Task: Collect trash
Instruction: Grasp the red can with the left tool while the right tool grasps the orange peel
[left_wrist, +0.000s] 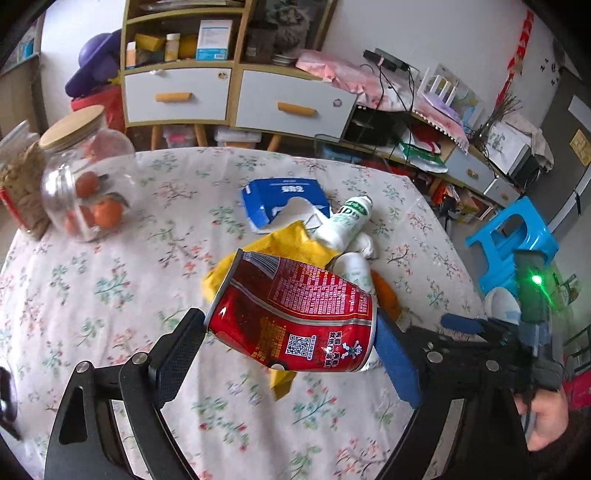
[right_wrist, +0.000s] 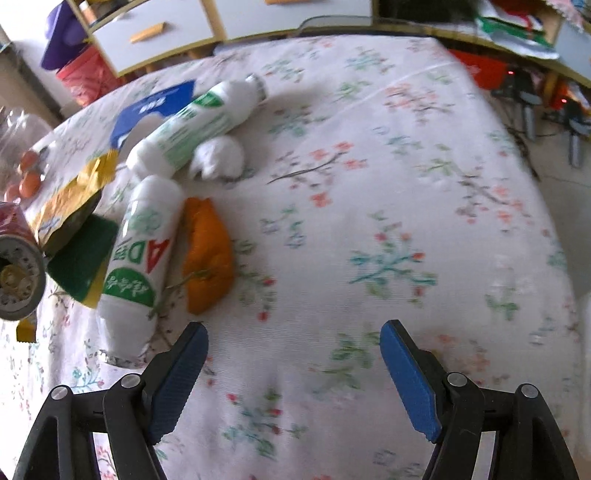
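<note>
Bottle (right_wrist: 142, 254) is lying lengthwise just ahead-left of the gaping, empty right claw (right_wrist: 293, 334), nearer it than the left claw (left_wrist: 290, 325), which is clamping the red can (left_wrist: 295, 314).

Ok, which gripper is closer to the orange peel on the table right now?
Right. The right gripper hangs open just short of the orange peel, which lies ahead to its left. The left gripper is above the table, clamping a red can.

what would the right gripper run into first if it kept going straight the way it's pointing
Probably only the floral tablecloth: the open right gripper points at bare cloth. The orange peel and white bottle lie left of that line.
</note>
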